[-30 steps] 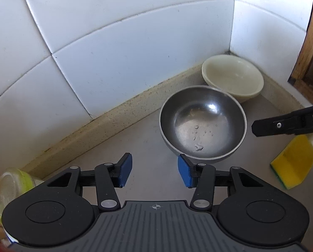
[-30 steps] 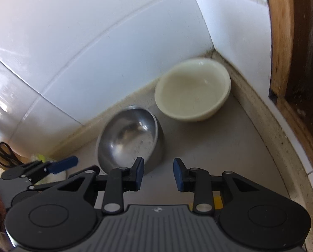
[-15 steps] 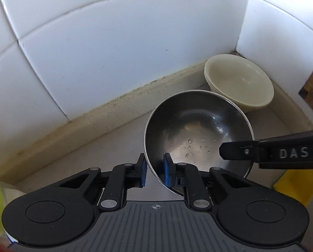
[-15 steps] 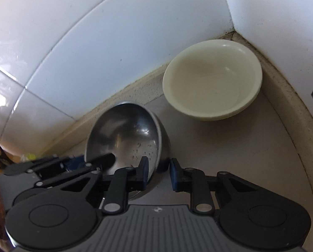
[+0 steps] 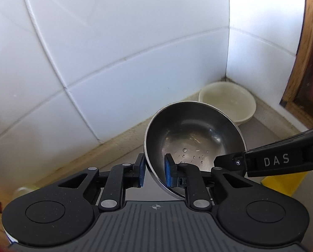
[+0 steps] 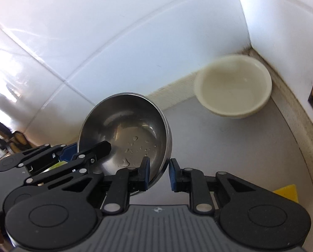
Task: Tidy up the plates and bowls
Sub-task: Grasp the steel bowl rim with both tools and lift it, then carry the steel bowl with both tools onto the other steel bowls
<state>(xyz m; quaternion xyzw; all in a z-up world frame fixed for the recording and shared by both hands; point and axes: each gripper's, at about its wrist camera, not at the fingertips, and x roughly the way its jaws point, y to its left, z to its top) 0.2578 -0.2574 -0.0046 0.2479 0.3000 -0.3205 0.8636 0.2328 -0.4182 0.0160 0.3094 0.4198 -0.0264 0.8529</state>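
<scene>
A steel bowl with water drops inside is held up off the counter, tilted. My left gripper is shut on its near left rim, one pad inside and one outside. My right gripper is shut on the bowl's right rim the same way. A cream bowl sits upright in the tiled corner; it also shows in the right wrist view. Each gripper shows in the other's view.
White tiled walls close the back and right. A yellow sponge lies on the grey counter at the right. A wooden frame stands at the far right. Dark utensils sit at the far left.
Both grippers closed on the steel bowl's rim and lifted it off the counter, tilting it. The cream bowl stayed put.
</scene>
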